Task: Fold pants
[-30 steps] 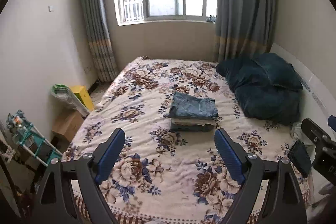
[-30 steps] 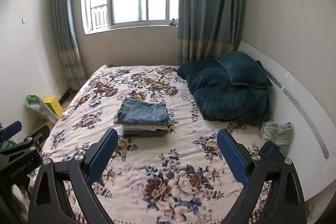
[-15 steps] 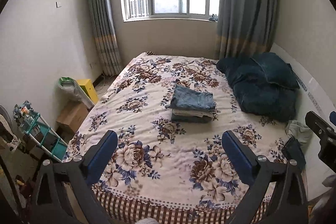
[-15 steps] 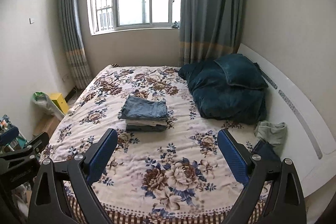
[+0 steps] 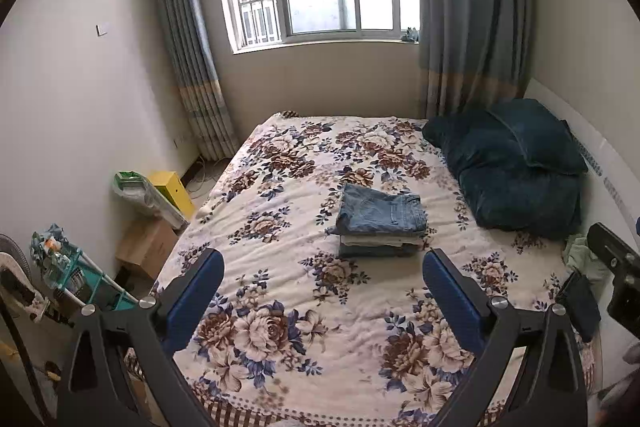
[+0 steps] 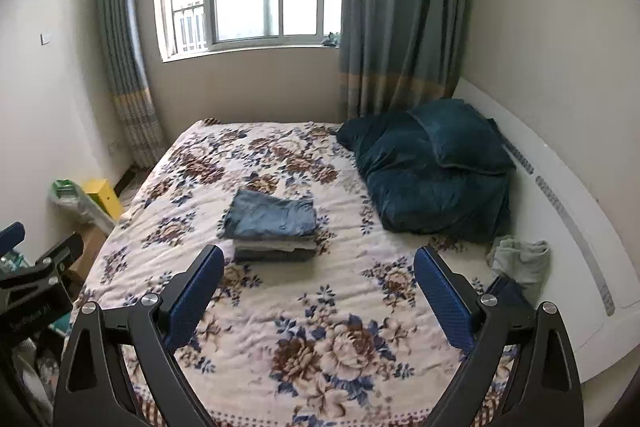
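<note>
A stack of folded pants [image 5: 380, 223], blue jeans on top, lies in the middle of the floral bed [image 5: 280, 307]; it also shows in the right wrist view [image 6: 272, 227]. My left gripper [image 5: 322, 291] is open and empty, held above the bed's near end, well short of the stack. My right gripper [image 6: 316, 287] is open and empty too, at about the same distance from the stack. The right gripper's body shows at the right edge of the left wrist view [image 5: 616, 279], the left one's at the left edge of the right wrist view [image 6: 36, 283].
A dark teal duvet and pillow [image 5: 516, 167] lie at the bed's right by the white headboard [image 6: 560, 211]. A grey-green garment [image 6: 520, 259] and a dark item [image 5: 580, 303] lie near the right edge. Boxes, a yellow box [image 5: 170, 187] and a rack [image 5: 72, 275] stand left of the bed.
Both grippers have pulled back and up from the bed; the stack looks smaller and farther, and the bed's checked front edge has come into view. Both jaws stay open.
</note>
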